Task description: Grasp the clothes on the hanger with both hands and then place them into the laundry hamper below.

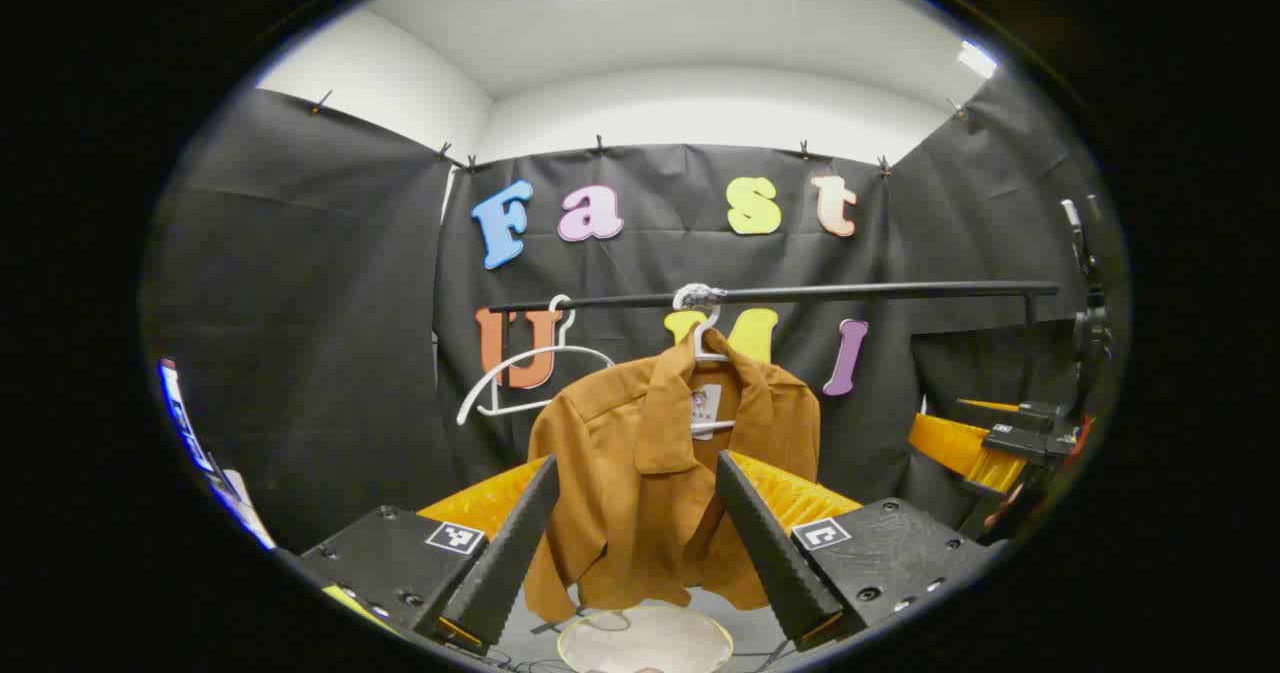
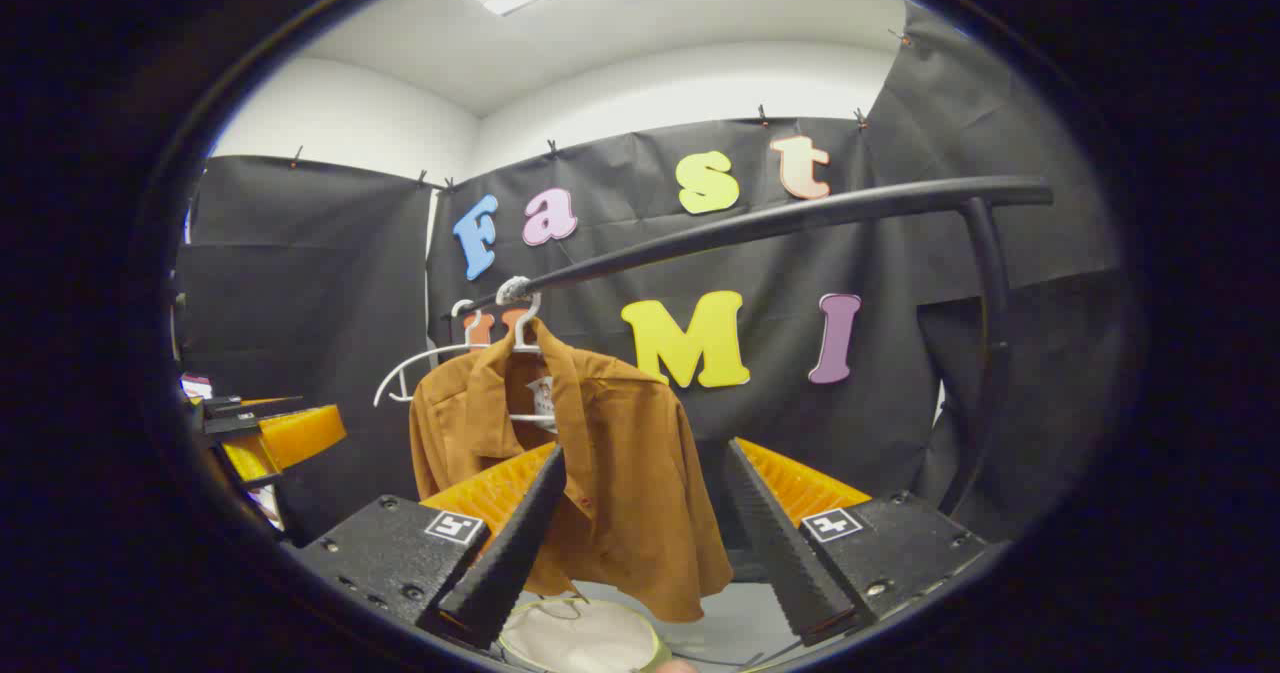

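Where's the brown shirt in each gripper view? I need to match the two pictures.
Left gripper view: the brown shirt hangs at centre, seen between the left gripper fingers.
Right gripper view: the brown shirt hangs left of centre, above the right gripper.
Shared landmark: the black rail carrying its white hanger.

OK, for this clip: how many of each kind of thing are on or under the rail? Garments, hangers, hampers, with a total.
Garments: 1, the brown shirt
Hangers: 2, the white hanger carrying the shirt and an empty white hanger beside it
Hampers: 1, the laundry hamper below the shirt
Total: 4
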Demonstrator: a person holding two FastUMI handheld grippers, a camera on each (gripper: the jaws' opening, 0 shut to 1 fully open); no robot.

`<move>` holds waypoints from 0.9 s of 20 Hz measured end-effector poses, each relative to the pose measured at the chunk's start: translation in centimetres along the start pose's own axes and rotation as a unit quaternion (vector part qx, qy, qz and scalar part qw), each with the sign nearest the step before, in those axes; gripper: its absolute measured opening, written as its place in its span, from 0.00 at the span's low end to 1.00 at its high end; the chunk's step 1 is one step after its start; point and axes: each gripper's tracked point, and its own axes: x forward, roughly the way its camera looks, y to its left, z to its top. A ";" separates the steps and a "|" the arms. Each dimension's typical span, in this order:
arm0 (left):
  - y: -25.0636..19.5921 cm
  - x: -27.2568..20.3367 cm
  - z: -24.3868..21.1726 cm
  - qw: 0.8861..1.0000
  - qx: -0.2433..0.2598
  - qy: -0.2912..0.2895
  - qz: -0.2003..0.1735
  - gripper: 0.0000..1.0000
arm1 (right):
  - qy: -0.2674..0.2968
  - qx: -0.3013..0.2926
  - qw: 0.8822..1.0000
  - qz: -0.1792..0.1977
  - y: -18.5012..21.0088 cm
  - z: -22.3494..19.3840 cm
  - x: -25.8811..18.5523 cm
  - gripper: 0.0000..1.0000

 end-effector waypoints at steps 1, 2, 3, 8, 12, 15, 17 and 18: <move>-0.2 0.2 -0.3 1.000 0.000 0.006 -0.007 0.99 | 0.002 0.004 1.000 -0.005 0.1 -0.4 0.2 1.00; -0.3 0.4 -0.6 1.000 0.002 0.009 -0.012 1.00 | 0.006 0.007 1.000 -0.007 0.3 -0.8 0.5 1.00; -0.1 0.6 -0.7 1.000 0.006 0.011 -0.017 1.00 | 0.014 0.009 1.000 -0.009 0.7 -1.5 1.0 0.99; 0.2 1.9 -2.3 0.999 0.004 0.039 -0.023 1.00 | 0.027 0.004 1.000 -0.006 2.3 -2.3 2.9 1.00; 0.9 2.9 -3.4 0.998 0.006 0.057 -0.019 1.00 | 0.040 0.013 0.999 0.004 3.2 -3.0 4.4 0.99; 1.1 3.4 -4.1 0.997 -0.001 0.070 -0.019 0.96 | 0.060 0.025 0.998 0.009 3.6 -4.0 5.8 0.99; 1.0 4.2 -4.5 0.997 -0.006 0.080 -0.020 1.00 | 0.069 0.028 0.997 0.006 3.6 -4.2 6.8 1.00; 1.1 4.5 -4.7 0.996 -0.008 0.083 -0.022 0.96 | 0.074 0.028 0.997 0.003 3.6 -4.3 7.2 1.00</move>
